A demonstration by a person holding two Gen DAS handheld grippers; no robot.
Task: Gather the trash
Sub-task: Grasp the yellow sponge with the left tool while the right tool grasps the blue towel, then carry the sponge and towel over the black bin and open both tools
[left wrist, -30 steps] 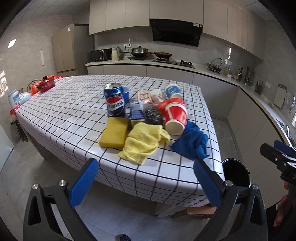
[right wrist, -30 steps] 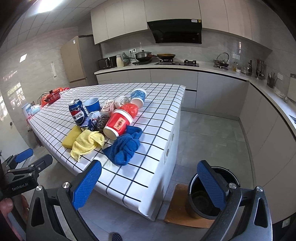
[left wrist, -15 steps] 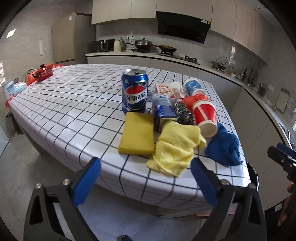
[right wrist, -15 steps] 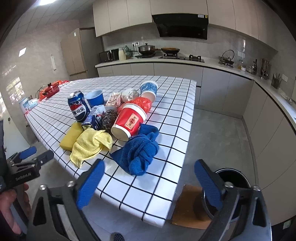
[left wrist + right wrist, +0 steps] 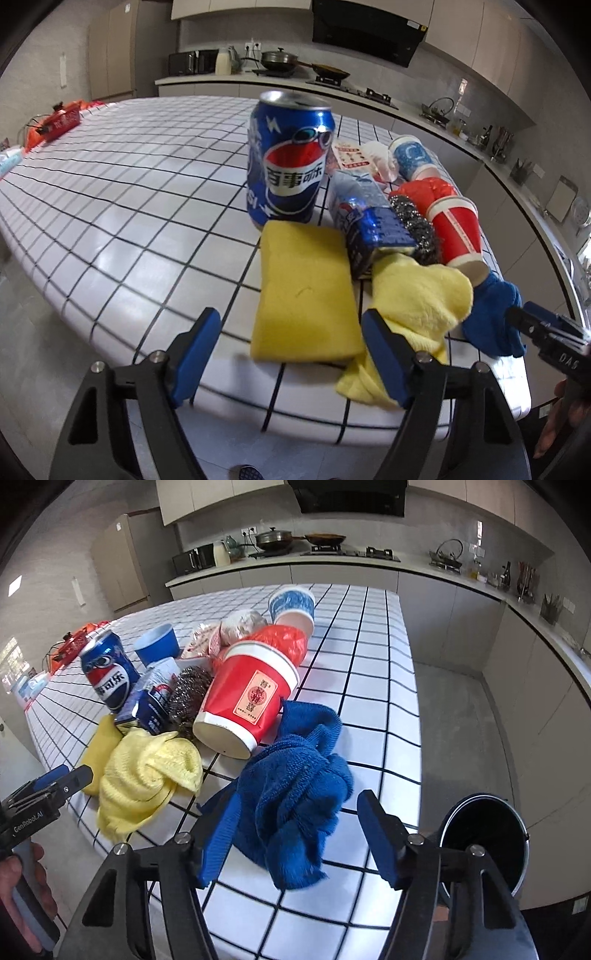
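Bin: your round black trash bin [image 5: 484, 843] stands on the floor beside the grid-patterned white table [image 5: 369, 686]; its inside is too dark to read.
Cups: the red paper cup [image 5: 247, 701] lies tipped, mouth hidden; a blue-patterned cup [image 5: 291, 607] lies behind it.
Trash: the blue cola can [image 5: 290, 162] stands upright behind the yellow sponge [image 5: 304, 291].
Left gripper [image 5: 291, 354]: jaws apart, just been closing, sponge's near edge between them, not pressed.
Right gripper [image 5: 295, 834]: jaws apart, just been closing, around the crumpled blue cloth [image 5: 295, 794]; contact unclear.
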